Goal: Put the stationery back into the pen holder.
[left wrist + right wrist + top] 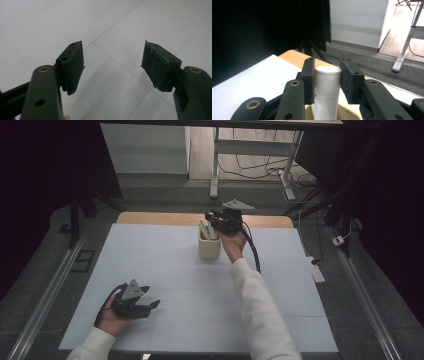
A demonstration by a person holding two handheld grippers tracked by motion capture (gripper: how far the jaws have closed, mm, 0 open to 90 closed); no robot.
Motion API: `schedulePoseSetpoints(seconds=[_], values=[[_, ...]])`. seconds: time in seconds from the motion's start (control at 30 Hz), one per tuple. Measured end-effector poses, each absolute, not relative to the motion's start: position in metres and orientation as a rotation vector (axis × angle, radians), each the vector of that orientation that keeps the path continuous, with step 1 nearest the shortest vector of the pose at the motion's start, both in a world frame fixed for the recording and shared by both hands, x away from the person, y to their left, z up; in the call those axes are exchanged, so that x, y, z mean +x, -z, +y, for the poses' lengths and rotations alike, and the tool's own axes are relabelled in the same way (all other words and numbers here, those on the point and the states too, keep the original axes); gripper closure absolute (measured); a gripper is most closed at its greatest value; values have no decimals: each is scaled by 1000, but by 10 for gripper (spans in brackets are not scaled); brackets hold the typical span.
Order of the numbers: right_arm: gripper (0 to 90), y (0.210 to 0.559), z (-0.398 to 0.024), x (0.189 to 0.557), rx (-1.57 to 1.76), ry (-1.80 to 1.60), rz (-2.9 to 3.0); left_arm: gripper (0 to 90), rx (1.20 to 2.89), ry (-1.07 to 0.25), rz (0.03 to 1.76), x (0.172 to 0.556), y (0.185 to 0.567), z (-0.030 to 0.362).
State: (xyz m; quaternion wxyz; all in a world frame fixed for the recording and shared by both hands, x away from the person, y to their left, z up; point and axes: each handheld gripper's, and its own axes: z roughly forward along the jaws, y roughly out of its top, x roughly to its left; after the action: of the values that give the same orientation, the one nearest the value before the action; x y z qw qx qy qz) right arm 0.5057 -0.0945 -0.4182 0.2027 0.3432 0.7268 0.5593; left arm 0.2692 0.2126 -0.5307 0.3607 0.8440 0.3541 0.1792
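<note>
A cream cup (209, 247) stands on the white table cover (150, 255) toward the far middle, with pale sticks rising from it. Just over the cup, my right gripper (213, 220) is shut on a white tube (327, 85), both pads pressed to its capped top. The tube points down into the cup's rim (345, 112). My left gripper (154, 304) rests low near the front left of the table, far from the cup. In the left gripper view its jaws (112, 65) stand wide apart over bare cover with nothing between them.
The table's wooden far edge (160, 218) shows beyond the cover. Behind it lie grey floor, a desk frame's legs (215, 175) and loose cables (260, 167). Dark curtains hang at both sides. Metal rails (45, 295) run along the table's flanks.
</note>
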Motion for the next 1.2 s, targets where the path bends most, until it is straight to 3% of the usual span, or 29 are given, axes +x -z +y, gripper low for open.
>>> schedulePoseSetpoints(seconds=[0.07, 0.17, 0.3, 1.2], values=[[657, 421, -95, 507, 954, -1548, 2030, 341, 2175, -461, 913, 269, 531, 213], [548, 421, -95, 506, 955, -1516, 2034, 341, 2174, -461, 913, 269, 531, 213], [501, 419, -99, 501, 953, -1519, 2094, 341, 2176, -463, 913, 269, 531, 213], [483, 439, -176, 411, 825, -1482, 2248, 340, 2183, -466, 911, 269, 531, 209]])
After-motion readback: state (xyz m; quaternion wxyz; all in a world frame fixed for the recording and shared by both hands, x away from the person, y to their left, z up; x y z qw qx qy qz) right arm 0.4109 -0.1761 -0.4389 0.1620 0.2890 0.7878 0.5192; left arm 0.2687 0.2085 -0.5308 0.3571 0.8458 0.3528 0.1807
